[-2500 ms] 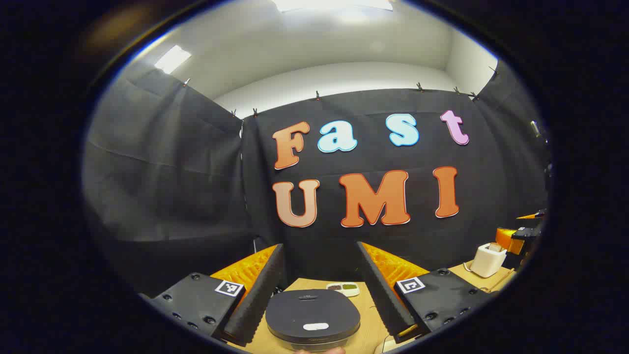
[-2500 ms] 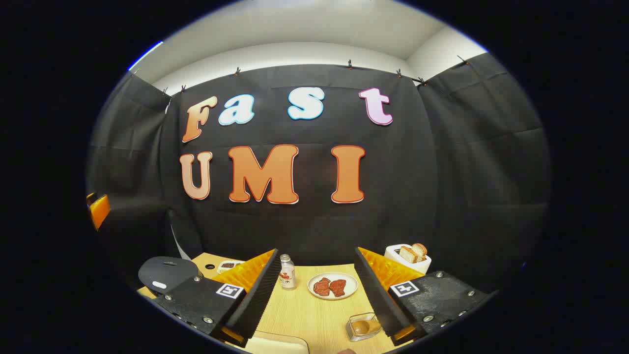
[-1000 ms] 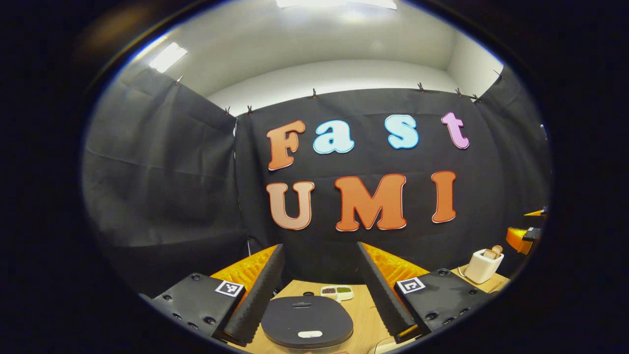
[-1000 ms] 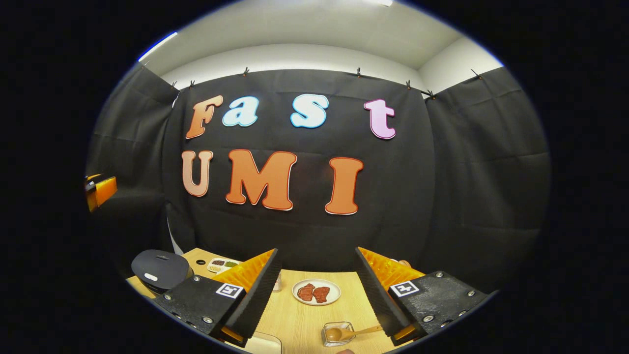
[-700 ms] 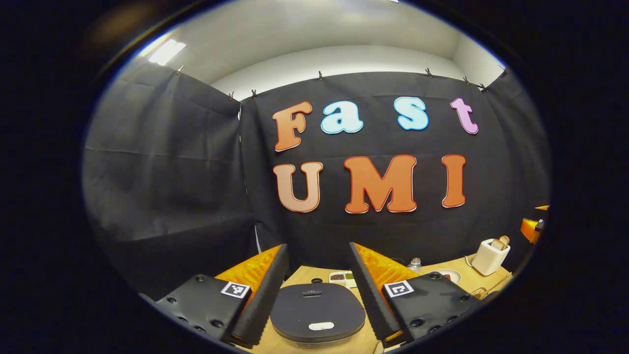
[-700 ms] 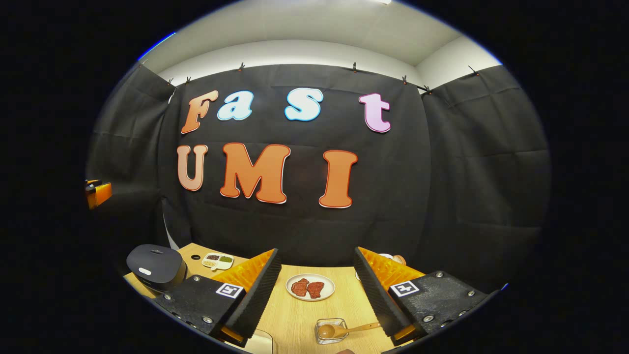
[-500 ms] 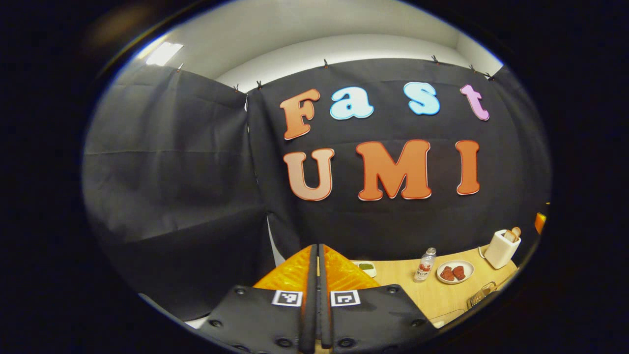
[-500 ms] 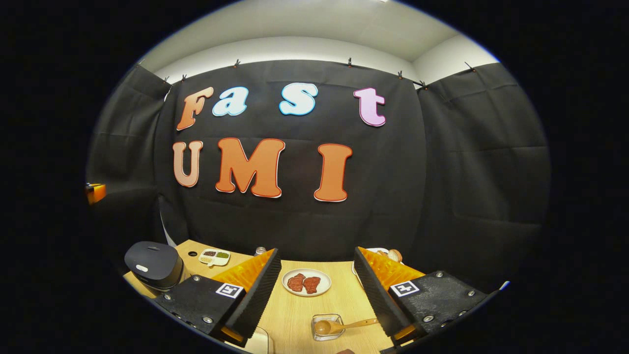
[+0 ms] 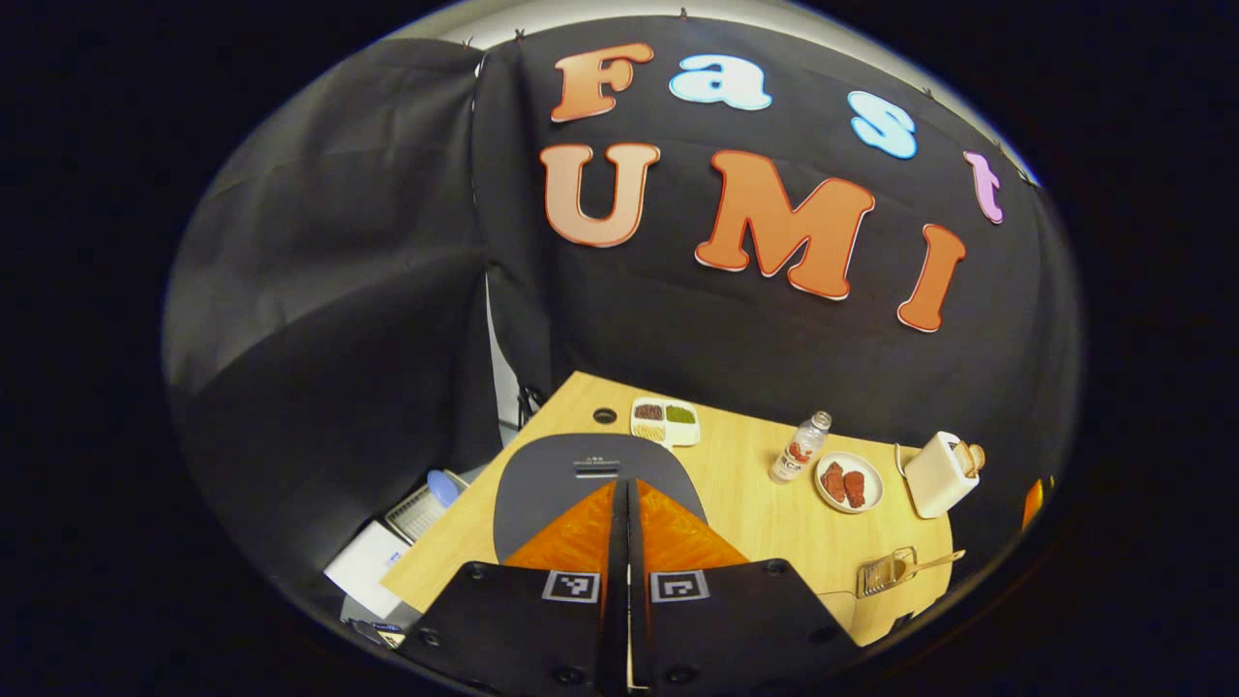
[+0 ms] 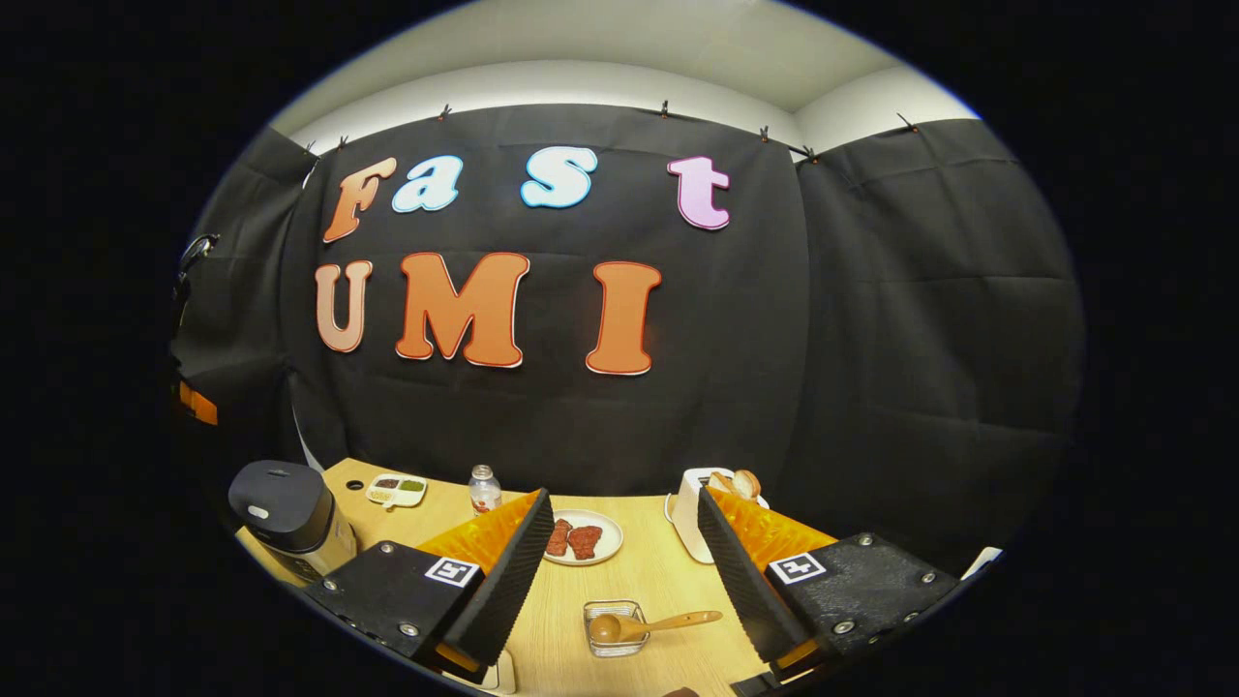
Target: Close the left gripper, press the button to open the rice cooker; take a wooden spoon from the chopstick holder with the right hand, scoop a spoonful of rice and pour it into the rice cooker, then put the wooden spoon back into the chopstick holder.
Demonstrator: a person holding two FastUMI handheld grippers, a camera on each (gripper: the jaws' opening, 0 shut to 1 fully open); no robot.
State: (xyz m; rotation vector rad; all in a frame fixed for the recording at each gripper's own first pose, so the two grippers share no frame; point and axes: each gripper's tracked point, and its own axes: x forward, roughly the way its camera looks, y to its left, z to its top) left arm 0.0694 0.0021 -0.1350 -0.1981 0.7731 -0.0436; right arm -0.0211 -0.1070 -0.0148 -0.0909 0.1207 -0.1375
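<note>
Wooden and likely light, stiff and smooth, the spoon (image 10: 647, 625) lies low centre, bowl in a clear holder (image 10: 612, 628), best pinched mid-handle by the spread right gripper (image 10: 619, 571); the left gripper (image 9: 626, 581), pressed together, points at the rice cooker (image 9: 581, 474).

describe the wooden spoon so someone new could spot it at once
Start at the wooden table and come to its near edge, in front of the plate of red meat. There a small clear holder holds the wooden spoon, the only utensil, its handle sticking out over the rim towards the right gripper.
</note>
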